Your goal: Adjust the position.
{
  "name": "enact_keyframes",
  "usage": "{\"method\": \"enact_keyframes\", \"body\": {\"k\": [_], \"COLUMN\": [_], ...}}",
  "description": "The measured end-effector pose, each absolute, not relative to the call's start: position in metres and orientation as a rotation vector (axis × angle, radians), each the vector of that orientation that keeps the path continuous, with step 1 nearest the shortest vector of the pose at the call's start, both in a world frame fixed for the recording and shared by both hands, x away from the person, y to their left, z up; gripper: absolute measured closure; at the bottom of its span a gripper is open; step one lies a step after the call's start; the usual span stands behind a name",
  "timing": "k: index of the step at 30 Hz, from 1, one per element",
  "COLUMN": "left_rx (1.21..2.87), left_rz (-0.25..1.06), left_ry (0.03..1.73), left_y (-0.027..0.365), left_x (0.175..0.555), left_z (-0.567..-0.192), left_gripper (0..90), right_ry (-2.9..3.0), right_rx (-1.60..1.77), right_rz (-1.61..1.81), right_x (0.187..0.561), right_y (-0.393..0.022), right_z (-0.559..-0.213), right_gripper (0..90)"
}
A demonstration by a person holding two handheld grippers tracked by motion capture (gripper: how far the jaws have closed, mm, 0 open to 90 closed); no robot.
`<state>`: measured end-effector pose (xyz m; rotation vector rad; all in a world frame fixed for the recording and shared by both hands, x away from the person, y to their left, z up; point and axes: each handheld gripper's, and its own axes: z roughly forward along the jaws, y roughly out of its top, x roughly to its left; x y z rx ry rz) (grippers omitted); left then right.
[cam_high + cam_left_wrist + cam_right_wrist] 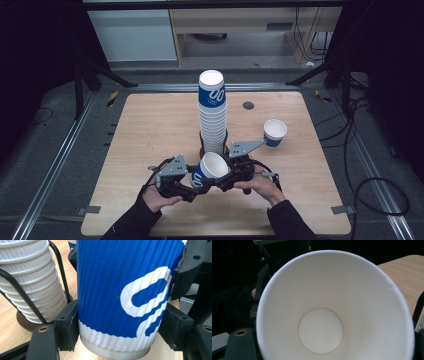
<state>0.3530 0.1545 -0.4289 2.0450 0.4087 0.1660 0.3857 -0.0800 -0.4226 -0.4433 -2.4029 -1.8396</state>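
A blue-and-white ribbed paper cup [209, 170] sits tilted at lower centre of the high view, held off the desk [150, 130] between both hands, just in front of the tall stack of cups [212, 112] in its black wire holder [202, 145]. The left gripper [192, 185] has its jaws clenched on the cup's lower wall: in the left gripper view the black pads press the ribbed sleeve on either side, near the base. The right gripper [226, 176] meets the cup at the rim end; its own view looks straight down the white inside to the round bottom. Its jaws have narrowed a good deal, but whether the pads already bear on the rim I cannot tell.

The cup's long axis runs from the base at lower left, toward the left gripper, up to the mouth at upper right, toward the right gripper and the stack. So the mouth end is the right hand's, and any handover or separating pull would likely run along that axis.

A second single cup [274, 132] stands upright, well apart, at right of centre on the desk.
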Motion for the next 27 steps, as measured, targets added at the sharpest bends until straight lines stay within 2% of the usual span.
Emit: {"method": "enact_keyframes", "body": {"k": [8, 27], "left_rx": [2.073, 2.013], "left_rz": [0.169, 0.263], "left_ry": [0.45, 0.657], "left_y": [0.163, 0.205], "left_x": [0.359, 0.377], "left_z": [-0.432, -0.429], "left_gripper": [21.8, 20.3], "right_ry": [-2.435, -2.583], "right_rx": [-0.484, -0.783], "right_rz": [-1.907, -1.931], "right_x": [0.387, 0.393], "right_y": [-0.095, -0.138], "right_z": [-0.414, -0.403], "right_gripper": [18.4, 18.5]}}
